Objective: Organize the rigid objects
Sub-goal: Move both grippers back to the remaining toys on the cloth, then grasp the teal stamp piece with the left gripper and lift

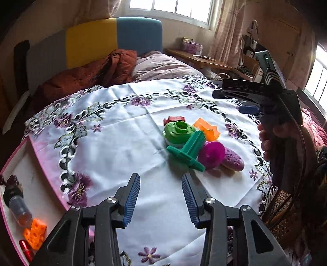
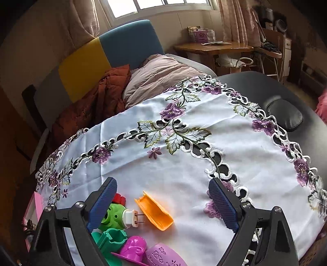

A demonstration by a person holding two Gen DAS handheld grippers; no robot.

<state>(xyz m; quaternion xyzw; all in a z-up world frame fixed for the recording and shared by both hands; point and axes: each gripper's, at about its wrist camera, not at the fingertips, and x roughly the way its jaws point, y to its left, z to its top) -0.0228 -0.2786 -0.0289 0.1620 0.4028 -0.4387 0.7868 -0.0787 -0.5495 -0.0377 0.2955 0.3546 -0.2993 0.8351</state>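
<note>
Nearest in the left wrist view, we see the left gripper (image 1: 161, 199) with its blue-ribbed jaws parted and nothing between them, hovering over the white embroidered cloth (image 1: 114, 143) that covers the tabletop. At the lower left edge lies a pink-rimmed tray (image 1: 24, 163) holding an orange block (image 1: 35, 233), a small bottle (image 1: 18, 206) and a red piece (image 1: 25, 247).

Just beyond the left jaws sits the cluster of rigid objects: a teal flanged part (image 1: 188, 152) leaning against a magenta disc (image 1: 211, 154), a purple patterned oval (image 1: 234, 160) touching the disc, a green plug-in figure (image 1: 177, 133), an orange trough (image 1: 206, 129) and a red piece (image 1: 173, 119) behind them.

In the right wrist view, the right gripper (image 2: 163, 204) stands with jaws wide apart and empty; the orange trough (image 2: 155, 211) lies on the cloth between them (untouched by either pad), while the green figure (image 2: 114, 214) sits just beside the left-hand jaw.

Farther off, we note a hand (image 1: 267, 141) holding the right gripper, then a bed (image 2: 157, 77) with a yellow-and-blue headboard (image 1: 114, 41), a wooden desk (image 2: 212, 48) and a window (image 1: 173, 8).
</note>
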